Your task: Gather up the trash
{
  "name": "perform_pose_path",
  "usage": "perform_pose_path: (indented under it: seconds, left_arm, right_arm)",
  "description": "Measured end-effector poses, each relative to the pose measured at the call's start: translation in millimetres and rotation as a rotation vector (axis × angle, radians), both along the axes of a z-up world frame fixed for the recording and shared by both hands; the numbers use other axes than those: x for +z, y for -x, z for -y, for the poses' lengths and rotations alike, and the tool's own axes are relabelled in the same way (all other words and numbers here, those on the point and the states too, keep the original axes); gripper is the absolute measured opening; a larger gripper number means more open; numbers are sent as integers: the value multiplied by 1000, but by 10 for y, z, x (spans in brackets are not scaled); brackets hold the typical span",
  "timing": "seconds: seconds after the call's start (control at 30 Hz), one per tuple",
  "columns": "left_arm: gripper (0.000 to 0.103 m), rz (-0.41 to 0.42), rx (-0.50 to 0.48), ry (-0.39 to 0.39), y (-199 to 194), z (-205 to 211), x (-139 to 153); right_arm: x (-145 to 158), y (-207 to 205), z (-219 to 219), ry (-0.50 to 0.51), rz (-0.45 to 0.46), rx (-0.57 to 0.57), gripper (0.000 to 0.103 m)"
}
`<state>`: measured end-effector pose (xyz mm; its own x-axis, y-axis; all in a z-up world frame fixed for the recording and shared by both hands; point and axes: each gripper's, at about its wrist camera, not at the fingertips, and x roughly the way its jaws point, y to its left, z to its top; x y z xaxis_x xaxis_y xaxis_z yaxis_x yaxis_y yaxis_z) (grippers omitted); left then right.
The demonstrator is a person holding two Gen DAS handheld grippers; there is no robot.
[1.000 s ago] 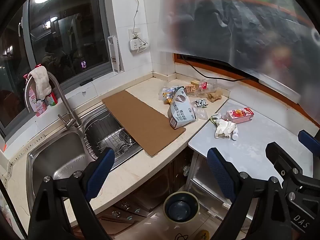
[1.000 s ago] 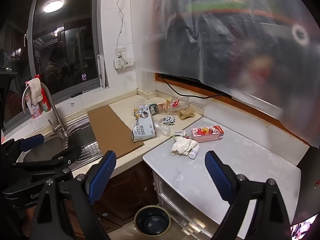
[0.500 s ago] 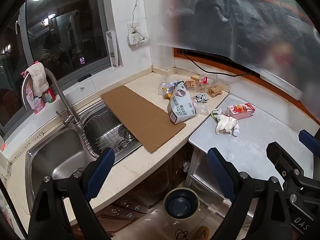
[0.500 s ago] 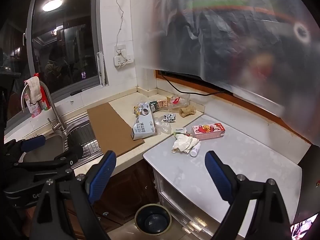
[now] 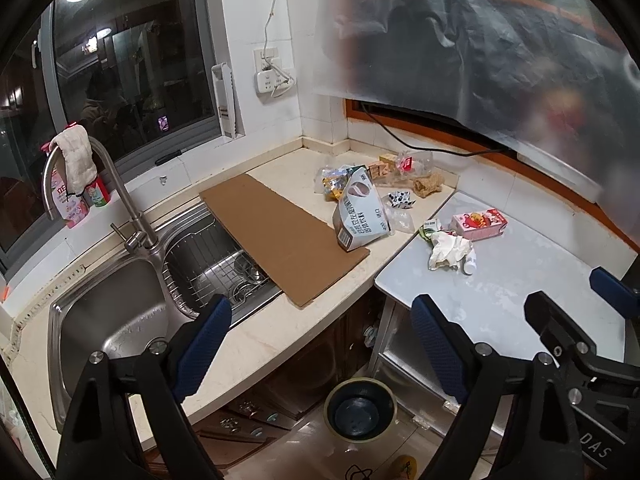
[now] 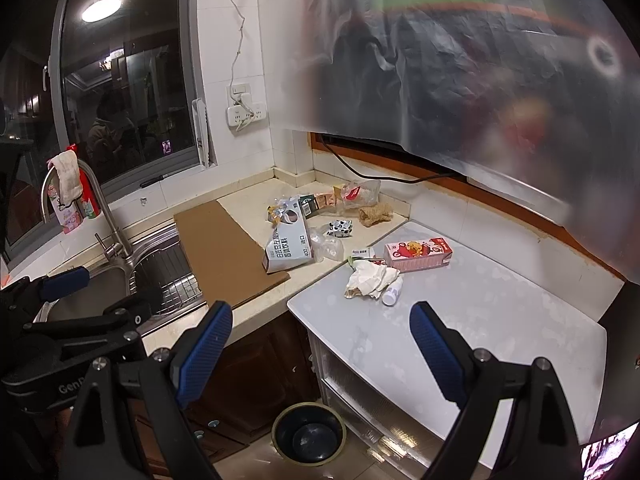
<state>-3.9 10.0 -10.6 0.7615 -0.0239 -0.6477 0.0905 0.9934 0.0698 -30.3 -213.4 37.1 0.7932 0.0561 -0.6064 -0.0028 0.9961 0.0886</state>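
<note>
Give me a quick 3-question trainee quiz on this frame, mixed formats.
1. True or false: the left gripper is shut on the pink carton.
2. The grey milk carton lies partly on: A) cardboard sheet B) sink C) floor bin
3. Fill in: the crumpled tissue lies on the white ____.

Key: 1 false; 2 A; 3 tabletop.
</note>
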Motion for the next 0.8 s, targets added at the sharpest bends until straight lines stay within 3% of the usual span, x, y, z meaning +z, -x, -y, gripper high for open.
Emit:
perform_pose_path:
  seconds: [0.47, 0.8]
  left_arm:
    - [89, -21, -17, -13, -2, 3, 4]
    - [89, -80, -87, -25, -79, -20, -87]
  right_arm:
    - [-53, 75, -55, -3, -15, -11, 91]
    - [-74, 65, -63, -25, -52, -66, 91]
